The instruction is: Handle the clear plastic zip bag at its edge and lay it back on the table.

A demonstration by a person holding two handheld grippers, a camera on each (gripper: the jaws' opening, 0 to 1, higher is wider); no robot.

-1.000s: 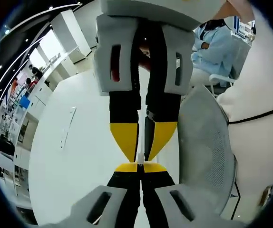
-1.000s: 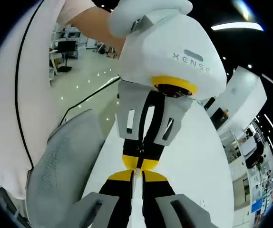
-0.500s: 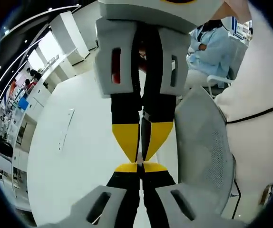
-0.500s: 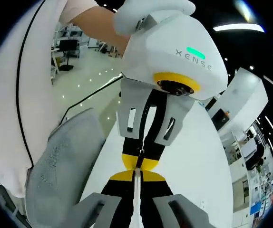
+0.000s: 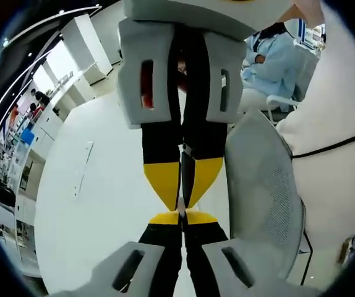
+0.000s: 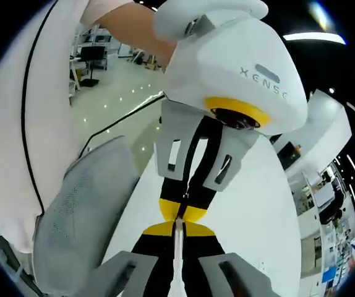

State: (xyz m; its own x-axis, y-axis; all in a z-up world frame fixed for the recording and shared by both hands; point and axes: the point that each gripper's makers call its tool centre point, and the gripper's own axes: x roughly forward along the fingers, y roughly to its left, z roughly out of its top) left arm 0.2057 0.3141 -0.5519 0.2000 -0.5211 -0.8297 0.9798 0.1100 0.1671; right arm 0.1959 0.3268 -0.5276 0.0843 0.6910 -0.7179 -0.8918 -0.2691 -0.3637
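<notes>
A bare white round table (image 5: pixel 97 210) lies below a grey mesh chair (image 6: pixel 78 223). Both grippers meet tip to tip, jaws closed, seemingly pinching the clear plastic zip bag's edge (image 6: pixel 177 247) between them to hold it taut and aloft. The left gripper (image 5: pixel 182 216) view adds a seated person in blue (image 5: pixel 270 59); the right gripper (image 6: pixel 178 226) view shows the edge-on film.

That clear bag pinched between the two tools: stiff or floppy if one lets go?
Probably floppy and light: the bag shows as a thin edge-on sliver between the right tool and left tool. Likely slippery, being smooth clear plastic; both tools are shut on it.
</notes>
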